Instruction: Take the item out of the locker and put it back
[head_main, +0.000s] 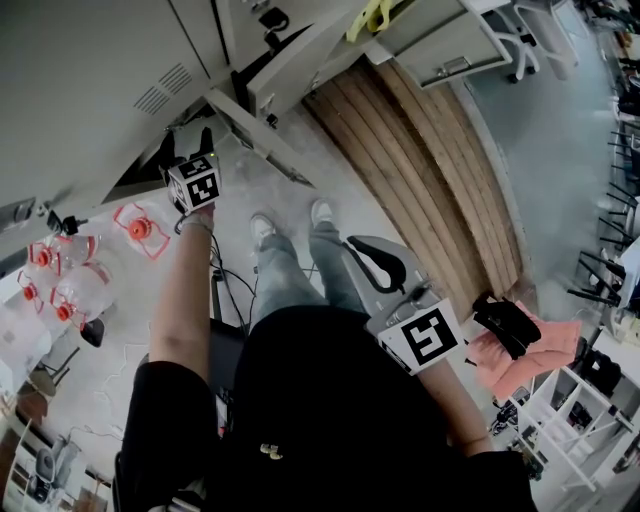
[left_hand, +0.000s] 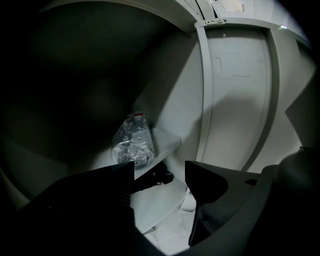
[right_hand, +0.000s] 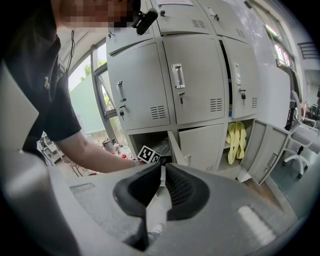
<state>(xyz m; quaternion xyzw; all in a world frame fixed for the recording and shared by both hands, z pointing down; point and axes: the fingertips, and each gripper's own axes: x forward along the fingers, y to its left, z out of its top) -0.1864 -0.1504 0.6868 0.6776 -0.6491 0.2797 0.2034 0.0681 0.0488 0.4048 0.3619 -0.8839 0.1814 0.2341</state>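
Note:
A clear plastic bottle (left_hand: 133, 142) lies on its side on a pale shelf (left_hand: 160, 150) inside the dark locker. My left gripper (left_hand: 160, 172) is open just in front of it, with nothing between the fingers; the bottle sits past the left fingertip (left_hand: 125, 172). In the head view the left gripper (head_main: 188, 146) reaches into the low locker beside its open door (head_main: 258, 138). My right gripper (head_main: 358, 248) hangs by the person's legs, away from the locker. Seen from its own camera, the right gripper (right_hand: 163, 171) is shut and holds nothing.
Several red-capped bottles (head_main: 60, 282) stand at the left. Wooden planks (head_main: 420, 170) lie on the floor to the right. A yellow cloth (right_hand: 235, 140) hangs in another open locker. A pink cloth (head_main: 525, 345) and a white rack (head_main: 590, 420) are at the right.

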